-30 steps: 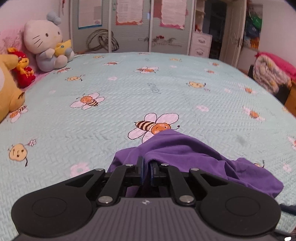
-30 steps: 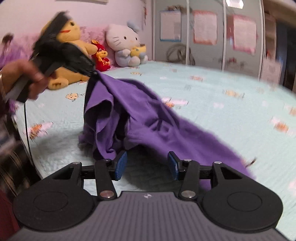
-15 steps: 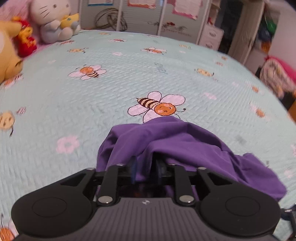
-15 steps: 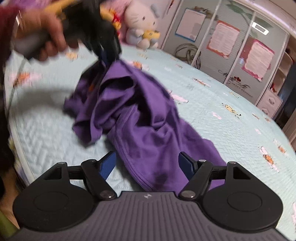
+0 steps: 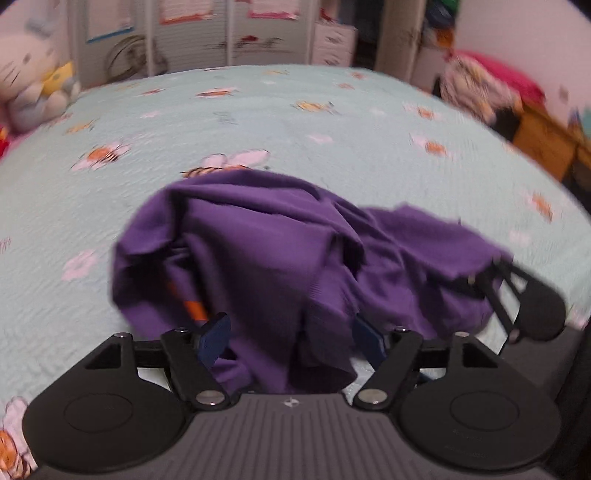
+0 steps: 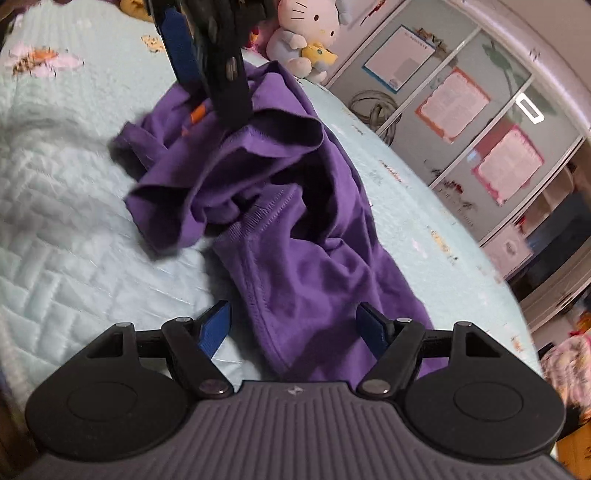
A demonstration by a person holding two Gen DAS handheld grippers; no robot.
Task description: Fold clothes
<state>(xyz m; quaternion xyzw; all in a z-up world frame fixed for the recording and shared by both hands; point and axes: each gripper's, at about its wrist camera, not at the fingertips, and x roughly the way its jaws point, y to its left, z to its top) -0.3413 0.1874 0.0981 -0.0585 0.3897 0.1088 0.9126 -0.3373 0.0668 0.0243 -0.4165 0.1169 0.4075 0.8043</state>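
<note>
On the bee-print bedspread [image 5: 332, 122] lies a crumpled purple garment [image 5: 280, 251]

- The left wrist view looks from low at the bed's [image 5: 295, 110] near edge, across to its far edge and the wardrobe doors [image 5: 221, 33], close over the purple garment [image 5: 266, 251].
- The right wrist view sits near the same edge, rolled, facing along the bed toward the plush cat [image 6: 306, 33].
- Both share the garment; each shows the other tool: the right tool [image 5: 524, 295], the left tool [image 6: 207, 55].
</note>
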